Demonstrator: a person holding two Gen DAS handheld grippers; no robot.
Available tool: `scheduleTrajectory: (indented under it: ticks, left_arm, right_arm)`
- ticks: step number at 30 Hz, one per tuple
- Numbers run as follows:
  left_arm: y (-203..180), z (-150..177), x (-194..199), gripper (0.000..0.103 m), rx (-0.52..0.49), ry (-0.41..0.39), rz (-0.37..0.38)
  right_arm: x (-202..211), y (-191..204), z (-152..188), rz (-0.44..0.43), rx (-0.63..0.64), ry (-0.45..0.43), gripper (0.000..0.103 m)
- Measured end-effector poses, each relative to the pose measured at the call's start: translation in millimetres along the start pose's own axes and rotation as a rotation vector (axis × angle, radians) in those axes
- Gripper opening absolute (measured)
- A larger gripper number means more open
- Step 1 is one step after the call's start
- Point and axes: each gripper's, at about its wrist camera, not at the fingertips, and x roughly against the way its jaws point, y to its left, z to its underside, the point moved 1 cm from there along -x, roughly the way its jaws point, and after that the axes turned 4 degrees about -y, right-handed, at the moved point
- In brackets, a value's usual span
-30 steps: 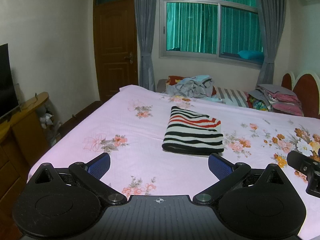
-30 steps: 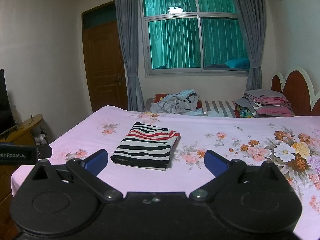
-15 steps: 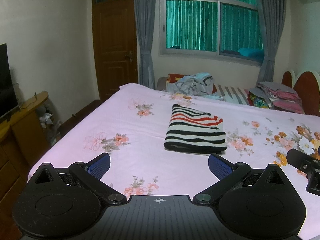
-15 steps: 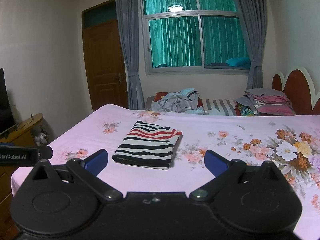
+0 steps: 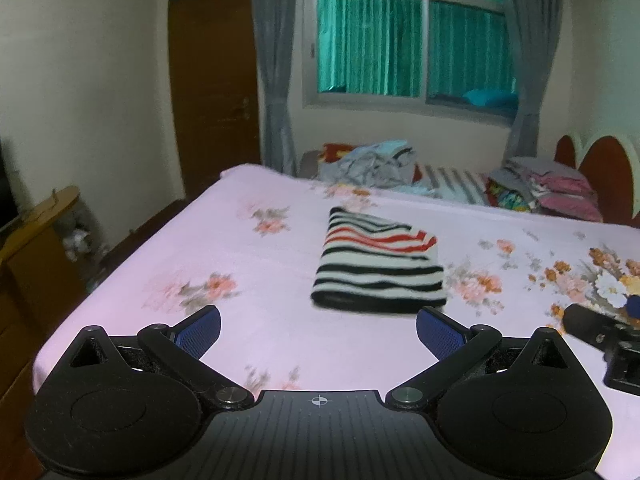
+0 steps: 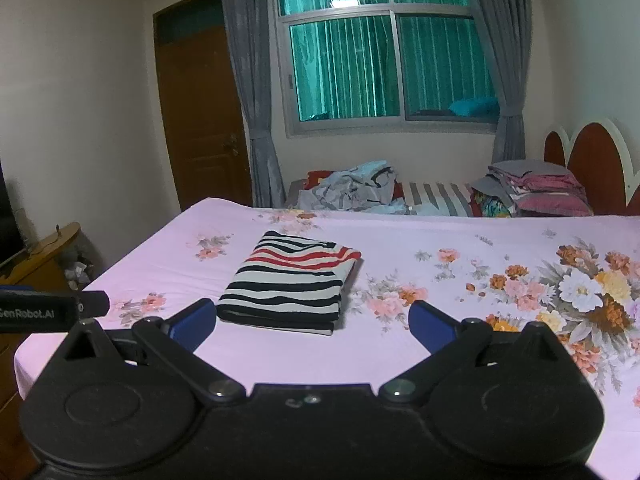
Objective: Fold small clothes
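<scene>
A folded striped garment (image 5: 378,266) in black, white and red lies flat on the pink floral bed (image 5: 260,256). It also shows in the right wrist view (image 6: 290,282). My left gripper (image 5: 318,330) is open and empty, held above the bed's near edge, short of the garment. My right gripper (image 6: 312,322) is open and empty, also short of the garment. The right gripper's body (image 5: 604,340) shows at the right edge of the left wrist view. The left gripper's body (image 6: 48,310) shows at the left edge of the right wrist view.
A heap of unfolded clothes (image 6: 352,190) lies past the far side of the bed. A stack of folded bedding (image 6: 536,190) sits by the red headboard (image 6: 592,160). A wooden cabinet (image 5: 36,248) stands left of the bed. A door (image 6: 200,120) and a window (image 6: 384,48) are behind.
Both grippers have drawn back a little and tilted upward; the garment sits lower in both views. The left wrist view is now motion-blurred. Jaws stay open.
</scene>
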Motion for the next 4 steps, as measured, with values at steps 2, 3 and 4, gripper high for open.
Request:
scheduleTrajectory:
  ticks: [2, 3, 4]
  left_arm:
    - [-2.2, -0.3, -10.8, 0.103, 0.01, -0.014, 0.016]
    - [-3.2, 0.0, -20.9, 0.103, 0.014, -0.013, 0.025]
    - [-4.1, 0.3, -30.8, 0.103, 0.015, -0.006, 0.036]
  right_arm:
    - [-11.7, -5.0, 2.2, 0.005, -0.008, 0.017, 0.103]
    - [-17.5, -7.7, 3.5, 0.009, -0.012, 0.025, 0.103]
    - [-24.9, -11.6, 5.7, 0.018, -0.018, 0.04, 0.103]
